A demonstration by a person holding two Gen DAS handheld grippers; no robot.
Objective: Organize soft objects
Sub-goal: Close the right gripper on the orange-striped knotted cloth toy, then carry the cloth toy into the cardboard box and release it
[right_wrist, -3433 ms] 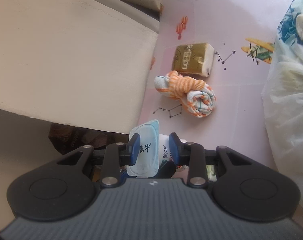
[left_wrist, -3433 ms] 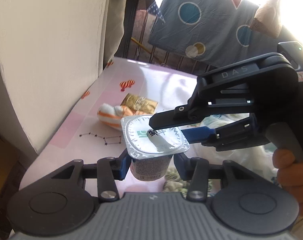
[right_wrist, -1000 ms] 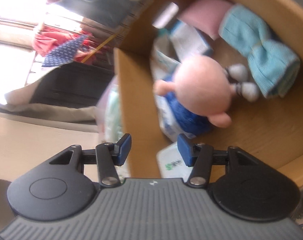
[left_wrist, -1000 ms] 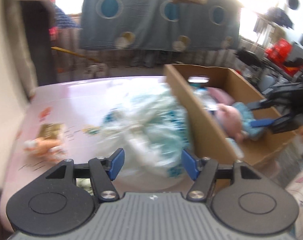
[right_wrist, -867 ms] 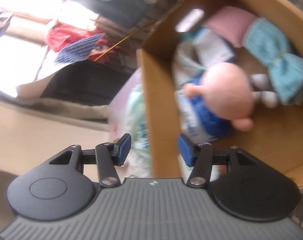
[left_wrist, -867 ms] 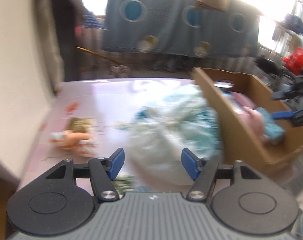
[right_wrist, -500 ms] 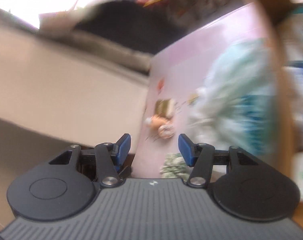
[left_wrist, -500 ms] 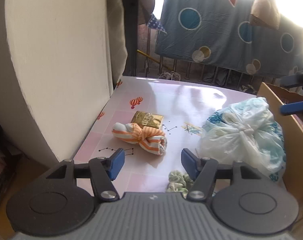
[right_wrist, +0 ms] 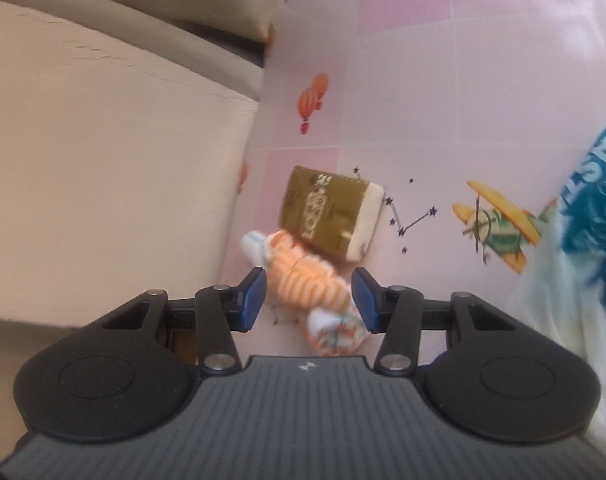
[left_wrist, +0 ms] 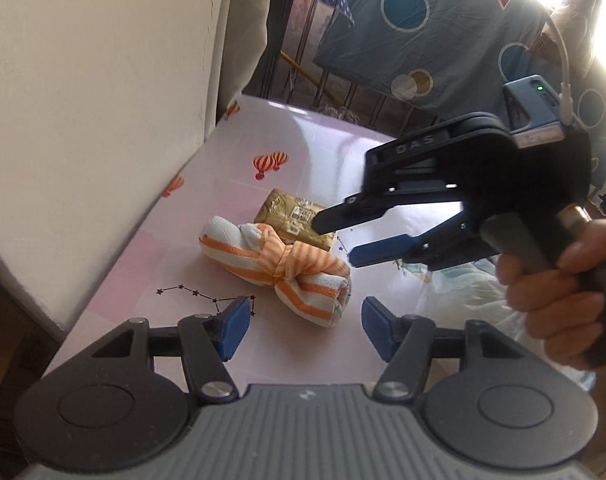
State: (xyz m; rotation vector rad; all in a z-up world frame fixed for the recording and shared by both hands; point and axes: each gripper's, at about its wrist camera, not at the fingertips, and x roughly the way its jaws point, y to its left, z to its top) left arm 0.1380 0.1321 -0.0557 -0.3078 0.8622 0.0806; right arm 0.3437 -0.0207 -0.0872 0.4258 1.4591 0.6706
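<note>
An orange-and-white striped knotted cloth roll [left_wrist: 281, 266] [right_wrist: 307, 280] lies on the pink patterned tabletop [left_wrist: 315, 152], touching a gold foil packet [left_wrist: 293, 218] [right_wrist: 329, 212] behind it. My left gripper [left_wrist: 303, 324] hovers open just in front of the roll, nothing between its pads. My right gripper [left_wrist: 333, 240] [right_wrist: 309, 298] hangs above the roll and the packet with its jaws closing. The roll shows in the gap of its blue pads, which stand clear of it. A hand [left_wrist: 559, 296] holds the right gripper's handle.
A cream cushion or sofa back [left_wrist: 91, 100] rises along the table's left edge. A knotted white-and-teal plastic bag [right_wrist: 583, 240] sits on the table to the right. A blue cloth with circles [left_wrist: 423, 28] hangs behind the table.
Both grippers have swung away from the cardboard box and back to the table's left side. The right gripper has come in over the striped roll, its jaws narrower than before.
</note>
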